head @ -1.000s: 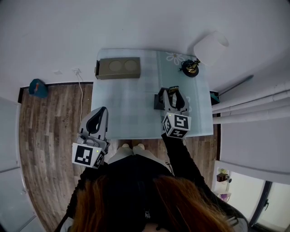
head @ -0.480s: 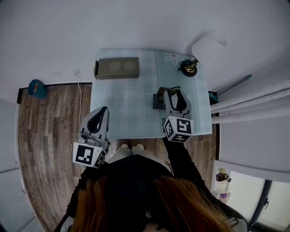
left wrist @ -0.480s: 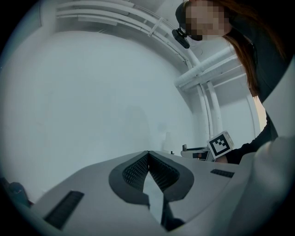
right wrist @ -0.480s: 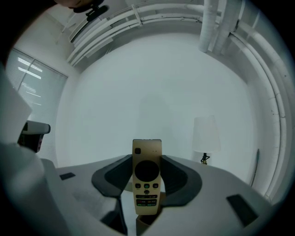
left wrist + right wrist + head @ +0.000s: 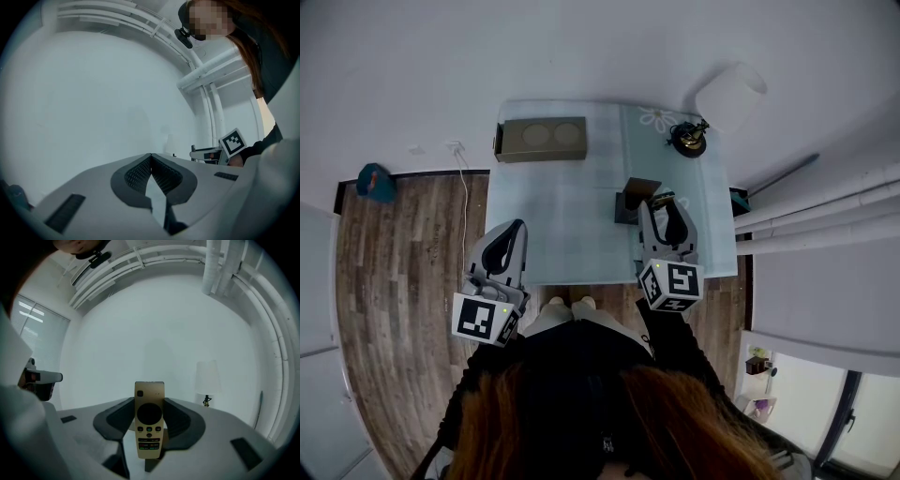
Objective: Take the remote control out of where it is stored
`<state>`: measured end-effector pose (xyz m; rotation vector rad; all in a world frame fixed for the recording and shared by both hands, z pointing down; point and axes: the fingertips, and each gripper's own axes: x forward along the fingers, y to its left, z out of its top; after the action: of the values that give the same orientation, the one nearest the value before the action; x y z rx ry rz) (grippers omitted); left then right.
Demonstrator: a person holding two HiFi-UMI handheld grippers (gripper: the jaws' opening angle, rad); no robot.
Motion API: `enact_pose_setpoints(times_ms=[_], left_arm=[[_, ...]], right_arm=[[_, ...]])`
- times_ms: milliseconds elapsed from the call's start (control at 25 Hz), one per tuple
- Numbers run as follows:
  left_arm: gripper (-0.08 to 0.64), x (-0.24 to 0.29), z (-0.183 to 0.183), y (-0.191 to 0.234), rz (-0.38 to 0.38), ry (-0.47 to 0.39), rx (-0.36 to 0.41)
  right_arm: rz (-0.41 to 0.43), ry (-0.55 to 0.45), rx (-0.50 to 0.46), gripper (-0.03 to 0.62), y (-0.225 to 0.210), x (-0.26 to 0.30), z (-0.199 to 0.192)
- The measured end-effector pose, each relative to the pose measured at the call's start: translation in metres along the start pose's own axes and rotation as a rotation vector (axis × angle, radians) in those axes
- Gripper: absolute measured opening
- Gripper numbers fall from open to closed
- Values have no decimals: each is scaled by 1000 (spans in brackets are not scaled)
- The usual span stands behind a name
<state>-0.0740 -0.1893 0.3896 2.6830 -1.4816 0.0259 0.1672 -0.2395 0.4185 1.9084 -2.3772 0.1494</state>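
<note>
While the right gripper [image 5: 666, 217] pinches the remote control [image 5: 149, 425] clear of its dark holder [image 5: 635, 199], removal looks done; next, set it down gently. Left gripper [image 5: 151, 159]: pressed together, empty.

readable text: none; remote control [image 5: 149, 425]: button print too small to read; cubes [image 5: 671, 284]: square markers, no letters

Table [image 5: 572, 220] with box [image 5: 542, 140], holder [image 5: 632, 200], ornament [image 5: 690, 138]
</note>
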Motion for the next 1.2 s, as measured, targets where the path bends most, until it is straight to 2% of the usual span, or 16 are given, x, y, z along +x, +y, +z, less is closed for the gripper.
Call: enact_pose_setpoints(times_ms=[440,600,920,1200], left_arm=[[0,-2,6,-2,10,-7,-7],[0,-3,5,-6,-9,-30,4],[0,-6,6,-5,10,-12,-6],[0,-8,6,-5,-2,-23,5]], right_arm=[[37,9,13,199,18,-28,1],[39,9,5,199,19,-31,1],[31,8,14,199,18,-33,4],[42,6,7,199,23,-32,6]])
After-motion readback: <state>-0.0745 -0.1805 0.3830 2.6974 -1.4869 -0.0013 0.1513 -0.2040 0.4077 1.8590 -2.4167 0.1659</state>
